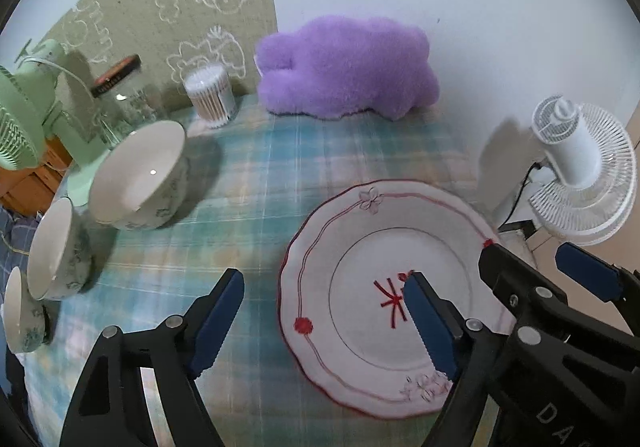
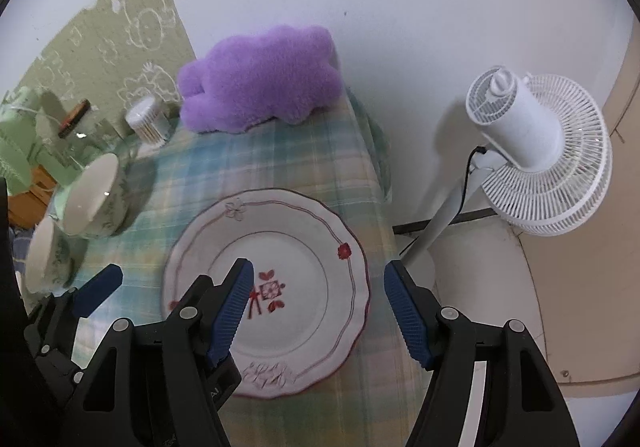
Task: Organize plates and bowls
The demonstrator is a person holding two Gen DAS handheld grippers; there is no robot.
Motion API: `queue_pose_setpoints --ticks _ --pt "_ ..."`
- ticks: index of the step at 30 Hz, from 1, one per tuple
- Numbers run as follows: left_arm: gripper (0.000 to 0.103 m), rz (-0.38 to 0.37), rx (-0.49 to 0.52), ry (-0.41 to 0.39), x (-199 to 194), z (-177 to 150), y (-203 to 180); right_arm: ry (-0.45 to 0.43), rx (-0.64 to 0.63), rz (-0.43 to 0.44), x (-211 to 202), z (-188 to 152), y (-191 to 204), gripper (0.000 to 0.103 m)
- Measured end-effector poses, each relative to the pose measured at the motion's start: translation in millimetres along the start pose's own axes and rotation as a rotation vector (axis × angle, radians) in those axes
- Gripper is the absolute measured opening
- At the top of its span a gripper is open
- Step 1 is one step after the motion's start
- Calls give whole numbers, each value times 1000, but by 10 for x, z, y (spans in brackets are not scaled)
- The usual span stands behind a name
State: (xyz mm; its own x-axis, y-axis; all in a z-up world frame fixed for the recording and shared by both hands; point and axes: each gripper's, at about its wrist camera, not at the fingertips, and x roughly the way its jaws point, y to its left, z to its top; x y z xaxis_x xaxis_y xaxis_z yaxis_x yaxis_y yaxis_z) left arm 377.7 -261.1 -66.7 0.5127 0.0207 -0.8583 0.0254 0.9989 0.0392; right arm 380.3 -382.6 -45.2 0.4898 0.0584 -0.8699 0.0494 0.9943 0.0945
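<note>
Presently listed: plate [image 2: 280,287], flat on the plaid cloth [image 2: 280,159], its right rim between the spread, empty jaws of the right gripper [image 2: 318,313]; left gripper [image 1: 322,321], likewise agape and empty, straddles its left rim; bowls [image 1: 138,175] well left

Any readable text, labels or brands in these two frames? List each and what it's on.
"DA": white letters, cut off by the frame edge, on the black body of the right tongs, seen low right in the left wrist view.
Red mark at the centre of the plate: looks like a character or motif, not readable.
Dark jar lid: band of lettering, too blurred to read.
Cotton swab tub: no legible label.
</note>
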Motion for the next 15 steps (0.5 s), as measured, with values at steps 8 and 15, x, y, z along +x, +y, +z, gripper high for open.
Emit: queue_pose_setpoints --ticks 8,15 --pt "77 16 4 87 403 -47 -34 81 12 -3 502 -16 -37 71" --pt "75 14 26 102 527 -71 -83 125 7 6 707 -37 -62 71"
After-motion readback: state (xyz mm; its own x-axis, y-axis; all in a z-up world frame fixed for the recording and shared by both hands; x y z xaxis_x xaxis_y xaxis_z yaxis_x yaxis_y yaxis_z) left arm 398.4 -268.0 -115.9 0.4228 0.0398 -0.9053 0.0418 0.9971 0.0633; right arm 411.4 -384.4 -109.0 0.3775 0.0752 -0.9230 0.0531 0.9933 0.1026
